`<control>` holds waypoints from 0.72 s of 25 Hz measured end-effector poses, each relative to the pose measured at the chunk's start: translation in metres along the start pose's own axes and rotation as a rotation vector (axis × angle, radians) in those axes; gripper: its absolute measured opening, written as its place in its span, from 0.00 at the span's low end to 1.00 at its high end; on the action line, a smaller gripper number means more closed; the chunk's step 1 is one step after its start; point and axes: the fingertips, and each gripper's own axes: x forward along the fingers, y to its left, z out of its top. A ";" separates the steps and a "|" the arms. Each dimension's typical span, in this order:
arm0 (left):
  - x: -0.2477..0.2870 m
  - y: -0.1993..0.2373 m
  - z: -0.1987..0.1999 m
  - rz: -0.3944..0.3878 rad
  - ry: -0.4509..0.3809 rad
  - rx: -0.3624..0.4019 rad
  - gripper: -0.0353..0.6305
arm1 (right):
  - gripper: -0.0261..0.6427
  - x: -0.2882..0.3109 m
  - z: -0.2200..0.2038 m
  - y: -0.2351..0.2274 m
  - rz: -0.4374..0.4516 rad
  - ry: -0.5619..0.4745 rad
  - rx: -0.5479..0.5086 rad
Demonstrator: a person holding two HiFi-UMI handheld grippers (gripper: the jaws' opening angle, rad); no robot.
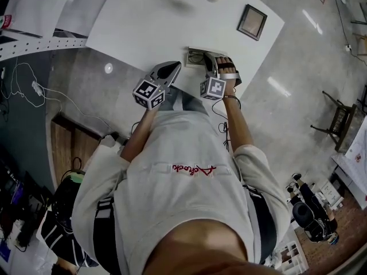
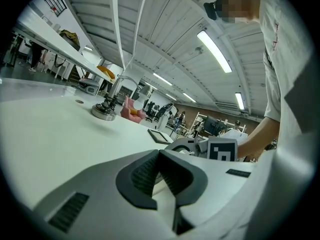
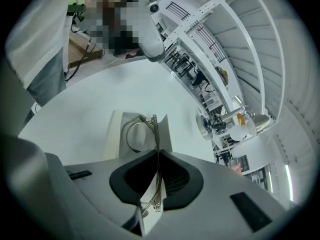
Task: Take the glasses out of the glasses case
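Grasp step: right gripper point(image 3: 156, 154) nips narrow onto the thin frame of the glasses point(image 3: 137, 135), which lie inside the open glasses case point(image 3: 114, 134); left gripper point(image 2: 159, 154) closed, empty, just beside the glasses case; next, likely a gentle lift clear of the glasses case.

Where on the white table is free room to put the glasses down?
Free: the broad white table left of the open pale glasses case, and the strip between case and dark square frame. Crowded: the near edge, where left gripper and right gripper meet.
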 end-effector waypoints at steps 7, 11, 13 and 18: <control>0.004 -0.005 0.010 -0.022 -0.021 0.027 0.04 | 0.08 -0.022 0.007 -0.012 -0.061 -0.028 -0.007; 0.008 -0.008 0.020 -0.038 -0.038 0.052 0.04 | 0.08 -0.026 0.005 -0.021 -0.095 -0.017 0.014; 0.009 -0.010 0.024 -0.041 -0.044 0.062 0.04 | 0.08 -0.029 0.006 -0.024 -0.100 -0.021 0.042; 0.013 -0.015 0.037 -0.046 -0.067 0.092 0.04 | 0.08 -0.039 0.005 -0.041 -0.135 -0.097 0.311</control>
